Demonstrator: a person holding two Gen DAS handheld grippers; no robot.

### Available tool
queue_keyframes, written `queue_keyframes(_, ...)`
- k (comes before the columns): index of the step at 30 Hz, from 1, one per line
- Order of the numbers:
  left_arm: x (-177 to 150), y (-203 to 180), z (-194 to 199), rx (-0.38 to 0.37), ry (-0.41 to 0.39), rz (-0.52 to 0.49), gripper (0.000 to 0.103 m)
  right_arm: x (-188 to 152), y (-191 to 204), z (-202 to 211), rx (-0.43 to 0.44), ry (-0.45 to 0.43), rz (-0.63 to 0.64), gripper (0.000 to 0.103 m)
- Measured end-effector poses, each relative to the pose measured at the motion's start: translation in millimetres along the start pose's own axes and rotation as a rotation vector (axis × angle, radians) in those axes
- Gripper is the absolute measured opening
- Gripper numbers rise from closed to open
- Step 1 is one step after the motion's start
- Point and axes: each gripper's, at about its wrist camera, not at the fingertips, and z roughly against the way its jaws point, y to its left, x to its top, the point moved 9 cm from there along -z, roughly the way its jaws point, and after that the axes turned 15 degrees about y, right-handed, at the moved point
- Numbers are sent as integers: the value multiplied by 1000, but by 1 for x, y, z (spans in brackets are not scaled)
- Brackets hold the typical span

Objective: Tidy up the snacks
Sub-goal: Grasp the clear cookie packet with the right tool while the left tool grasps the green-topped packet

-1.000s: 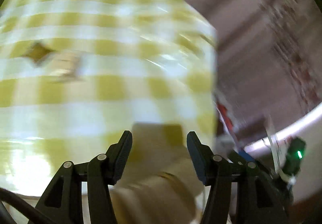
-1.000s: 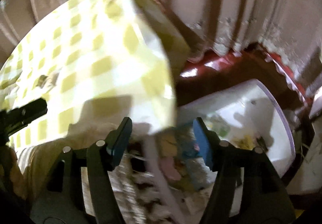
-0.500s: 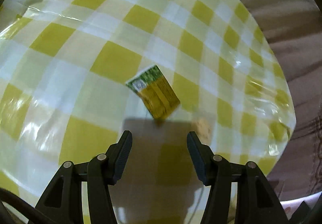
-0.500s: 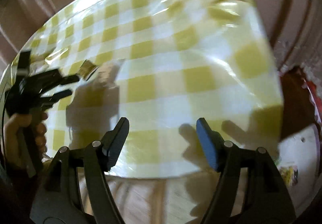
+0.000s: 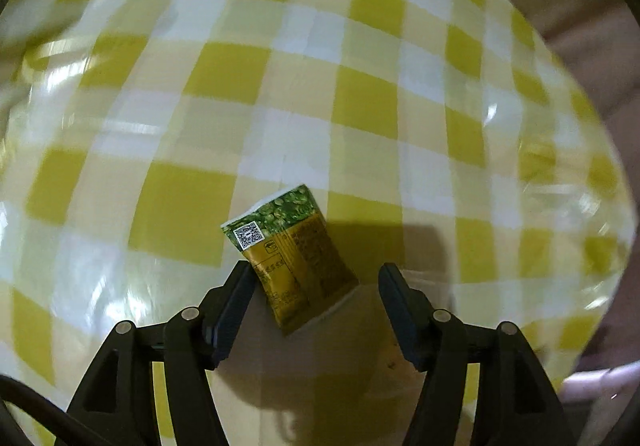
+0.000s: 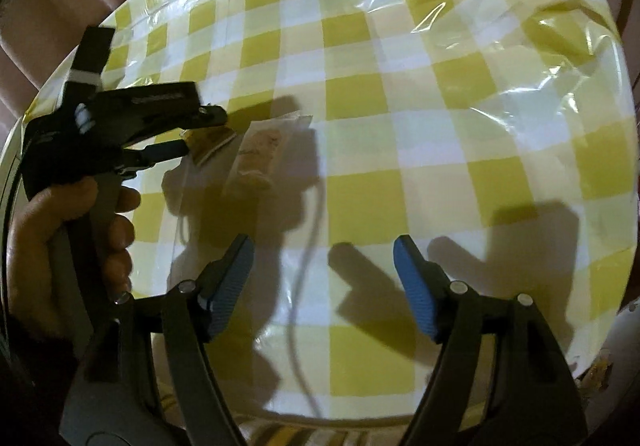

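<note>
Over the snack packet [image 5: 290, 260], the left tool [image 5: 314, 280] is opening, packet lying between its jaws.

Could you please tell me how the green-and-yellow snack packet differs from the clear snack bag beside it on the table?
The green-and-yellow printed snack packet is opaque with a QR code; the clear plastic snack bag shows pale contents. The packet lies between the opening left tool; the bag lies outside it. Both lie flat on the yellow checked tablecloth.
</note>
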Motion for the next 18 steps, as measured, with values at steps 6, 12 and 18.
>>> queue_keyframes(6, 12, -11, -9, 223, -47, -161, 56, 14, 10, -14, 3, 2, -30, 79)
queue_keyframes(12, 11, 0, -3, 178, -52, -193, 38, 28, 25, -26, -13, -8, -32, 79)
queue_keyframes(18, 5, 25, 14, 72, -59, -132, 38, 48, 44, -43, -50, -23, -16, 80)
